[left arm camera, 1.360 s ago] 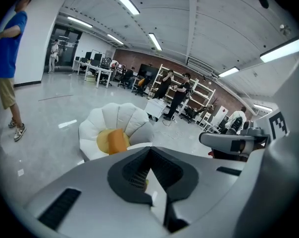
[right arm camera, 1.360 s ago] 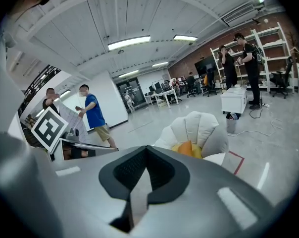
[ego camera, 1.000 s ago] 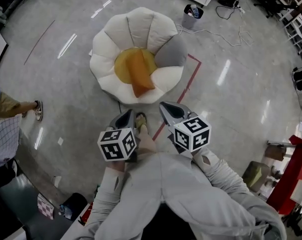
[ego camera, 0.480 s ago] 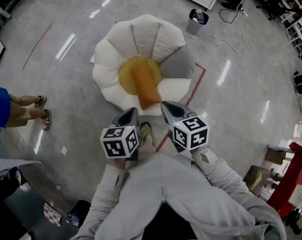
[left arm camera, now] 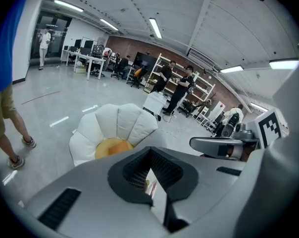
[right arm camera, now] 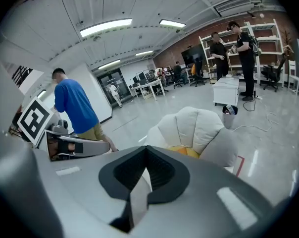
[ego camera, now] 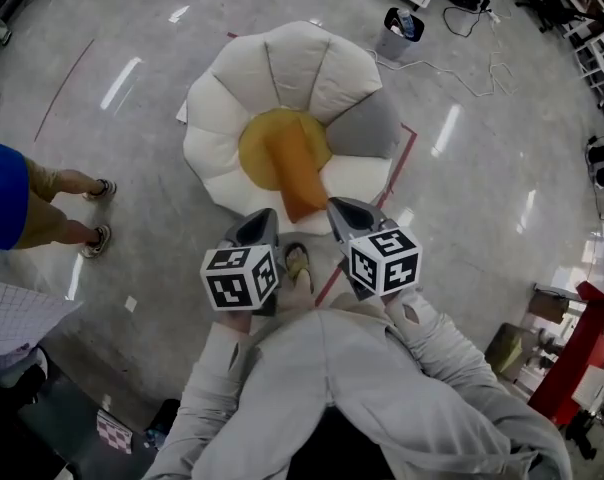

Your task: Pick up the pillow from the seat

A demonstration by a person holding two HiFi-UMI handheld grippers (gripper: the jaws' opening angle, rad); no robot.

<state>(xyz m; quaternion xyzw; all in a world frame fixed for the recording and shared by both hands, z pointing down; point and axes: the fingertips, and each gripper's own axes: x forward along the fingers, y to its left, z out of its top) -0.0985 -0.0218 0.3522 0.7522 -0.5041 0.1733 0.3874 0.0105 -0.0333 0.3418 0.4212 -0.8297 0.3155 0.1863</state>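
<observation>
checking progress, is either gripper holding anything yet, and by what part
Nothing held: left gripper and right gripper are shut, empty; pillow lies on the seat.
</observation>
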